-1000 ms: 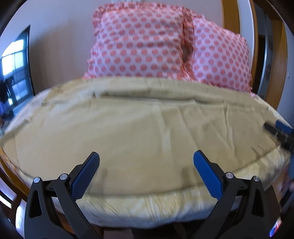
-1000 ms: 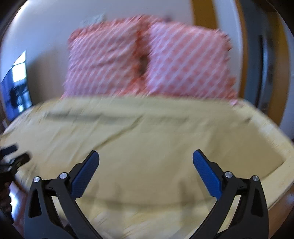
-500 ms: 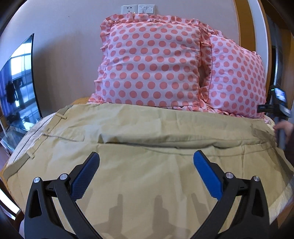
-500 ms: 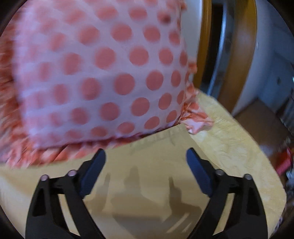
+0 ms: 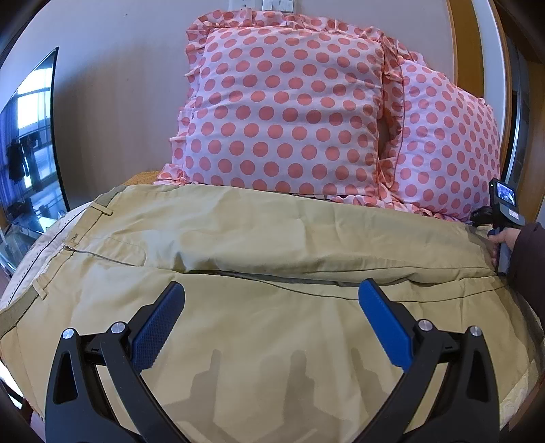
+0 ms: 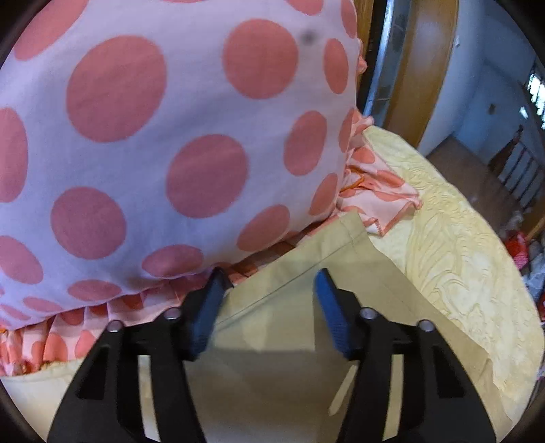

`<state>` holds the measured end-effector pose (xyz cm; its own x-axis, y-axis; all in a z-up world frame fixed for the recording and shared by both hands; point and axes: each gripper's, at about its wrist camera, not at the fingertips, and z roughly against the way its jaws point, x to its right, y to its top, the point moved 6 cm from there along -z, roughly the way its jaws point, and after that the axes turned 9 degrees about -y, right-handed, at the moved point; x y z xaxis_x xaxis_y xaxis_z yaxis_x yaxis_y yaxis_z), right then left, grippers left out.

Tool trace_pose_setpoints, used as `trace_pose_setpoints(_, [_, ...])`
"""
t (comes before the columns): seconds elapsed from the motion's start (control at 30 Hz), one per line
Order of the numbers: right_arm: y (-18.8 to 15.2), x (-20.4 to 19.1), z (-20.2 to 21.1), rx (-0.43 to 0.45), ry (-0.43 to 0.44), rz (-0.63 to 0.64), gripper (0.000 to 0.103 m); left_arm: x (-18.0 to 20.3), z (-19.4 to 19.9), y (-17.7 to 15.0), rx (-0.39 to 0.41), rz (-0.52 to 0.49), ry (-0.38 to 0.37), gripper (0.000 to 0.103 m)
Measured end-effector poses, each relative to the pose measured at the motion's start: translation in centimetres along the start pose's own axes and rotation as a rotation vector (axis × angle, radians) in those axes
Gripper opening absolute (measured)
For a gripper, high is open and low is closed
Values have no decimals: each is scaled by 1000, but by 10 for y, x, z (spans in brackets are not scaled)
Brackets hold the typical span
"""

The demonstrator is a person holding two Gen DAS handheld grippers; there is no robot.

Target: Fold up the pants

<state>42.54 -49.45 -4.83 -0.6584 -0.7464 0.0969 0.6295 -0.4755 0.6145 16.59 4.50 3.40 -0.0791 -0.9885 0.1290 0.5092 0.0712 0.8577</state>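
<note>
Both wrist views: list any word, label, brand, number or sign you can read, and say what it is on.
No legible text in either view.
Small screen on the right gripper's handle: lit, content too small to read.
White label strip below that screen: too small to read.
Wall plates above the polka-dot pillows: no readable marking.
Pants: no visible tag or brand.
Left gripper: no markings seen.

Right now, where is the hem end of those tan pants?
In the right wrist view the hem lies just ahead of the open right gripper, beside the polka-dot pillow on the yellow bedspread.
</note>
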Motion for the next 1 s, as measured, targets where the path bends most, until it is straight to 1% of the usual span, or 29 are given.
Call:
trace_pose_setpoints(0.03, [0,2,0,3,6,20,42,0,1,0,2,-3,3,102])
trace_pose_setpoints(0.1, [0,4,3,3,35,27,19,0,3,0,4,-7,10,102])
trace_pose_setpoints(0.13, [1,9,2,5,62,10,16,-1,6,0,9,-8,16,102])
trace_pose_setpoints(0.17, [-1,14,7,14,95,-15,11,-3,9,0,15,-7,19,102])
trace_pose_setpoints(0.2, [-3,21,14,34,139,-47,8,-5,12,1,21,-5,22,102])
trace_pose_setpoints(0.27, [-6,35,29,79,213,-93,5,-10,18,3,30,5,24,102])
trace_pose_setpoints(0.37, [-16,65,68,171,341,-142,5,-17,25,4,37,31,15,102])
trace_pose_setpoints(0.4, [-24,77,87,208,385,-153,5,-19,26,3,36,43,7,102])
trace_pose_setpoints(0.43, [-29,84,103,230,418,-160,5,-22,28,3,32,66,-7,102])
trace_pose_setpoints(0.5, [-52,106,135,260,486,-175,4,-26,31,1,32,105,-30,102])
trace_pose_setpoints(0.57, [-84,134,150,252,557,-202,5,-30,34,-1,34,138,-40,102])
trace_pose_setpoints(0.6, [-102,138,165,235,572,-213,5,-30,36,-1,36,144,-41,102])
trace_pose_setpoints(0.63, [-118,144,174,212,589,-225,5,-30,38,-2,37,146,-39,102])
trace_pose_setpoints(0.67, [-138,153,173,177,602,-241,5,-28,40,-2,40,142,-38,102])
trace_pose_setpoints(0.7, [-148,154,174,142,606,-251,5,-26,41,-2,41,137,-39,102])
trace_pose_setpoints(0.77, [-168,156,159,22,662,-307,6,-21,43,0,44,119,-36,102])
trace_pose_setpoints(0.8, [-175,155,157,-14,672,-327,11,-19,44,1,46,110,-34,102])
trace_pose_setpoints(0.83, [-180,157,151,-40,670,-345,13,-17,45,2,47,101,-31,102])
trace_pose_setpoints(0.87, [-184,159,149,-55,670,-368,20,-16,46,4,46,94,-27,102])
trace_pose_setpoints(0.9, [-186,160,146,-73,680,-396,37,-15,47,5,46,90,-26,102])
trace_pose_setpoints(0.93, [-186,161,145,-80,687,-410,44,-15,48,6,45,85,-24,102])
trace_pose_setpoints(0.97, [-188,164,145,-75,681,-419,50,-16,48,8,44,81,-23,102])
trace_pose_setpoints(1.0, [-188,164,144,-68,665,-415,50,-16,48,9,42,78,-24,102])
